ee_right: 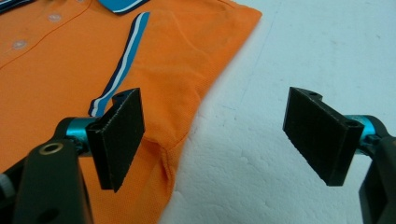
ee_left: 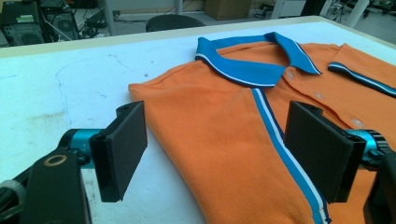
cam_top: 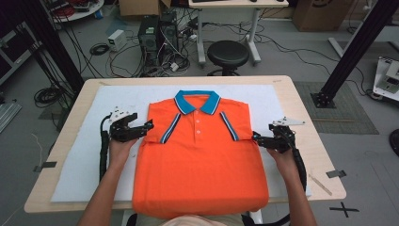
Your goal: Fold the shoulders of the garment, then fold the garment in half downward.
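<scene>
Straddling the folded side hems of the orange polo shirt (cam_top: 200, 155), which lies flat, collar away from the person, at centre frame on the white foam mat (cam_top: 80, 155), the left gripper (cam_top: 149, 125) and right gripper (cam_top: 256, 137) both stand with jaws wide apart and nothing clamped. Judged risk: a pinch that catches only the top layer would let the tucked sleeve spring loose, and the hem overhanging the near table edge (cam_top: 42, 207) at the bottom of the frame could drag. Bare mat flanks both sides, giving ample room.
</scene>
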Available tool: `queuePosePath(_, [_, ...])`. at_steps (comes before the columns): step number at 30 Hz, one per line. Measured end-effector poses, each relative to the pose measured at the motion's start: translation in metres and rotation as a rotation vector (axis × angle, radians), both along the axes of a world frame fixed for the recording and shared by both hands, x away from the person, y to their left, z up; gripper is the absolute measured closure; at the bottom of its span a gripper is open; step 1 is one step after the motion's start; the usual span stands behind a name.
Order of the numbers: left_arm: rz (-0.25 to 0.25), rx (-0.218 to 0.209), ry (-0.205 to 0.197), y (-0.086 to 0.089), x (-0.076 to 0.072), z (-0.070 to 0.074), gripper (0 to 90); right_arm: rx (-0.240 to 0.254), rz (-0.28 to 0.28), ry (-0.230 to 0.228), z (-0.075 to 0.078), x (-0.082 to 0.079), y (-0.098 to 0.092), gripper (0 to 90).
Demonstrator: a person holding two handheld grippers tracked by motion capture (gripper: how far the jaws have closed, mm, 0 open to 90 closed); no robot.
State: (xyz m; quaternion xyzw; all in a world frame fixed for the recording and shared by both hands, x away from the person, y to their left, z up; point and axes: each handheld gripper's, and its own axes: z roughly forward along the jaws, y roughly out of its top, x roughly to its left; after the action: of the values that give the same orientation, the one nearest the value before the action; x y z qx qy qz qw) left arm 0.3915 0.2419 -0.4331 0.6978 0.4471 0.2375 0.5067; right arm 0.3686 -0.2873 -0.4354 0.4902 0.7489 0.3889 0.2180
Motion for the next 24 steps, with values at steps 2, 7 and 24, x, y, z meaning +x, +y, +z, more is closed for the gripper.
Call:
queuePosePath(2, [0.003,-0.003,0.004,0.0,0.001,-0.001,21.7,-0.001,-0.002,0.004,0.0,0.0,0.0,20.9])
queuePosePath(7, [0.002,-0.003,0.011,0.001,0.0,-0.001,21.8,0.008,-0.004,0.005,0.0,-0.002,0.0,20.9])
queuePosePath(24, [0.054,0.01,0.111,0.014,-0.019,-0.01,21.5,-0.007,0.005,0.016,-0.003,-0.01,0.002,21.3])
